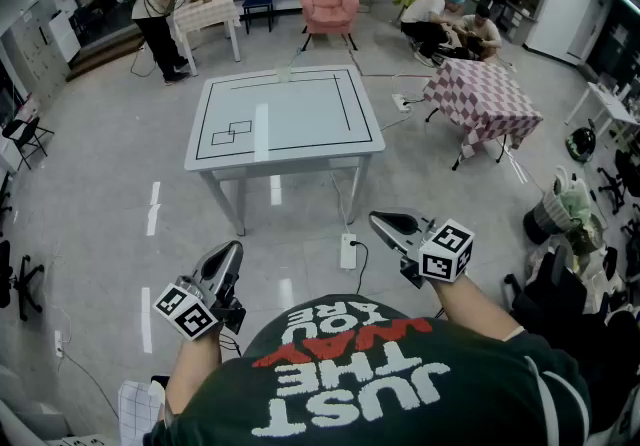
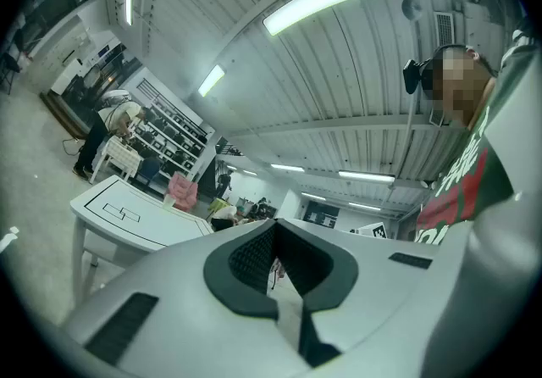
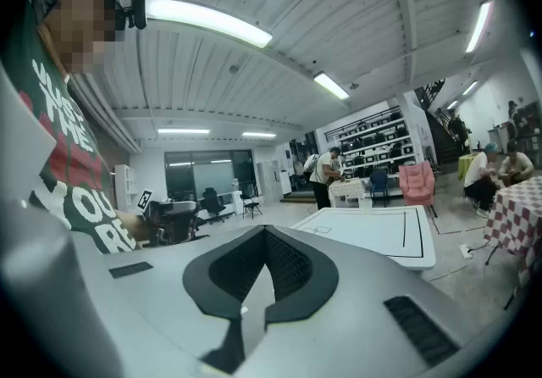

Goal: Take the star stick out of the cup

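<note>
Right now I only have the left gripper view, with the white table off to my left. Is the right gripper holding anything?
Observer: No. The right gripper is shut, with nothing between its jaws.
Operator: Can you see a cup with a star stick on that table?
Observer: Not clearly. The head view looks down on the whole white table. It shows only black lines and a small pale thing at the far edge, too small to name.
Operator: Anything to the right of it?
Observer: Yes, a table with a pink checked cloth stands to its right.
</note>
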Available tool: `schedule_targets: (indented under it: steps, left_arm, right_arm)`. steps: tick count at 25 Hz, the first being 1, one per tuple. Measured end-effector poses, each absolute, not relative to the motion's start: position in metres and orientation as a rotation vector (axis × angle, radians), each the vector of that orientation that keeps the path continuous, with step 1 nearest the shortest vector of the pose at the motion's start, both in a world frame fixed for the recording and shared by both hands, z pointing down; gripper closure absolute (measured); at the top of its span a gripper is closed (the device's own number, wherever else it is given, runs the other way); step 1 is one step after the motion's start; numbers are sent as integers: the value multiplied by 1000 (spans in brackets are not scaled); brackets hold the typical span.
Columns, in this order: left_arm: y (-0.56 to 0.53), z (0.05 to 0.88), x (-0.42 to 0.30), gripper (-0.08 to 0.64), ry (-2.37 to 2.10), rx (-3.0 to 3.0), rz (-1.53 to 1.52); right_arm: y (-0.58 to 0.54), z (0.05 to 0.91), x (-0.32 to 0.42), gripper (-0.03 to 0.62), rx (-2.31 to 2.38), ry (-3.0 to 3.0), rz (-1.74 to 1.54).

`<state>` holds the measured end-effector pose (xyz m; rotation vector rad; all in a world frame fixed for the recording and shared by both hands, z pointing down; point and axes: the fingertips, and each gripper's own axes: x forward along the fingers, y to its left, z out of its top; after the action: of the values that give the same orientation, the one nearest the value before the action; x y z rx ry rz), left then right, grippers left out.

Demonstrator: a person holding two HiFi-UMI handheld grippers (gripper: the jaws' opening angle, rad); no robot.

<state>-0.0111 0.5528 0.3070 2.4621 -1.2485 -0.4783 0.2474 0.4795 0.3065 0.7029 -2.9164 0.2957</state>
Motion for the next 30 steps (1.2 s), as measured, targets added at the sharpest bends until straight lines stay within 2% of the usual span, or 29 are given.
schedule_targets:
  steps: [16,30]
  left_arm:
    - [547,306,6,557,-1251,2453,-494]
    - [520,302,116,557,-1229,2449,-457]
  right_arm:
    - [473,317,267,560,718,-2922,385]
    - [455,320,380,558,734,-2950,467]
